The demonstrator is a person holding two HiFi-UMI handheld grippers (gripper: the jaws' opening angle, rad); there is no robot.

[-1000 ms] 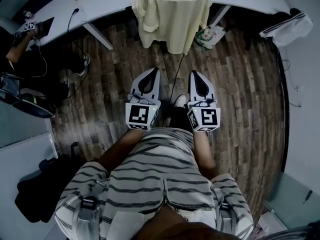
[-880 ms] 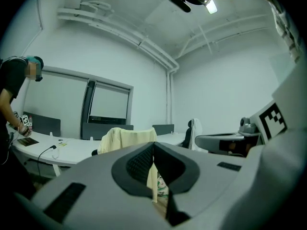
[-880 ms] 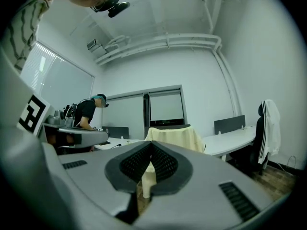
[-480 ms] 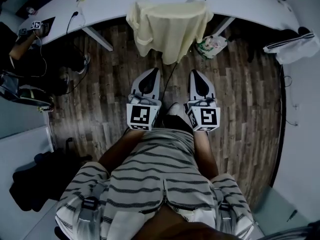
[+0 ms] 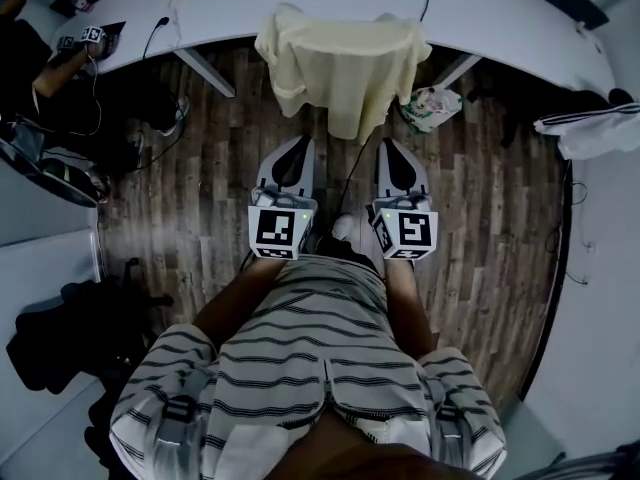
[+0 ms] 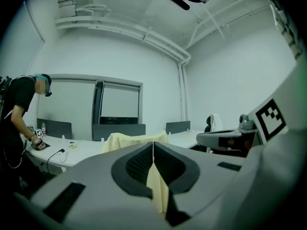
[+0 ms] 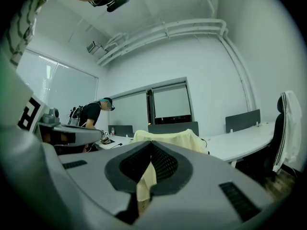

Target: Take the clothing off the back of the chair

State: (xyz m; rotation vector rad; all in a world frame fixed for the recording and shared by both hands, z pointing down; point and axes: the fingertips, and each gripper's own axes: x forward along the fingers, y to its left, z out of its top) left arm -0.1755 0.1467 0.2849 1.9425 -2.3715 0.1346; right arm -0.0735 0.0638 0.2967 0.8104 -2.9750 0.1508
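A pale yellow garment (image 5: 340, 68) hangs over the back of a chair pushed up to the white desk (image 5: 480, 18); the chair itself is hidden under it. My left gripper (image 5: 303, 141) and right gripper (image 5: 388, 145) are held side by side, pointing level at it, a short way in front and not touching. Both are shut with nothing in them. In the left gripper view the closed jaws (image 6: 153, 145) line up with the garment (image 6: 127, 139). In the right gripper view the closed jaws (image 7: 151, 143) also face the garment (image 7: 184, 137).
A person (image 5: 40, 78) works at the desk's far left end. A plastic bag (image 5: 432, 108) lies on the wooden floor to the right of the chair. Another chair with a white striped garment (image 5: 590, 133) stands at far right. A dark bag (image 5: 50, 338) sits lower left.
Both grippers and I have moved forward, so the chair and yellow garment sit closer in the head view. Both grippers have stayed shut.
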